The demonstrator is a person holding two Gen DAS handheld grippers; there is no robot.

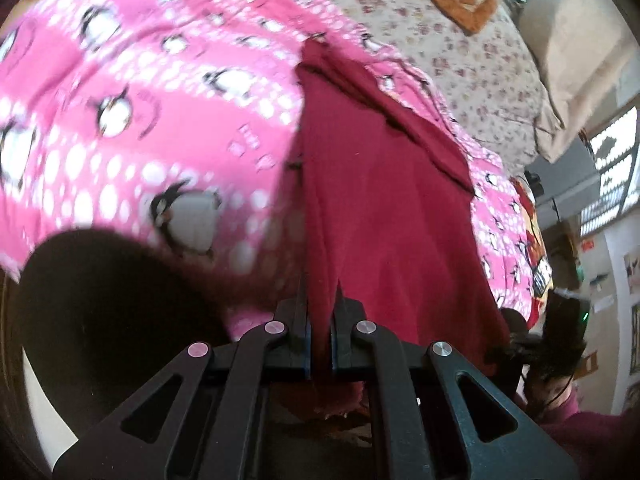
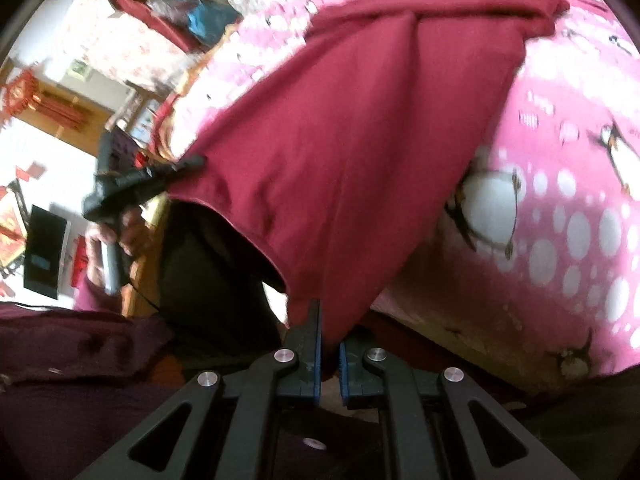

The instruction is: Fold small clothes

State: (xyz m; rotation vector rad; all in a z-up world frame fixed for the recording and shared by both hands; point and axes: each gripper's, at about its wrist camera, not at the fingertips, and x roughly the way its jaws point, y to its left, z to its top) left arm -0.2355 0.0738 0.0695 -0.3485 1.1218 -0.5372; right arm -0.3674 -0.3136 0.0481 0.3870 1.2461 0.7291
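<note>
Maroon garment (image 1: 384,208): small, held up over pink penguin blanket (image 1: 132,120), far end trailing on it. Left gripper (image 1: 320,312) clamps one near corner; right gripper (image 2: 330,332) clamps the other. Likely stretched taut between them to square edges before folding.

A dark red garment (image 1: 384,208) of plain, finely ribbed cloth hangs stretched between two pinched corners, lifted at the near edge. Its far end trails down onto a pink penguin-print blanket (image 1: 140,128), where it lies bunched and folded over itself. In the right wrist view the garment (image 2: 340,140) spreads as a broad sheet with long creases running away from the near corner; its hemmed lower edge sags in a curve between the two held corners.
</note>
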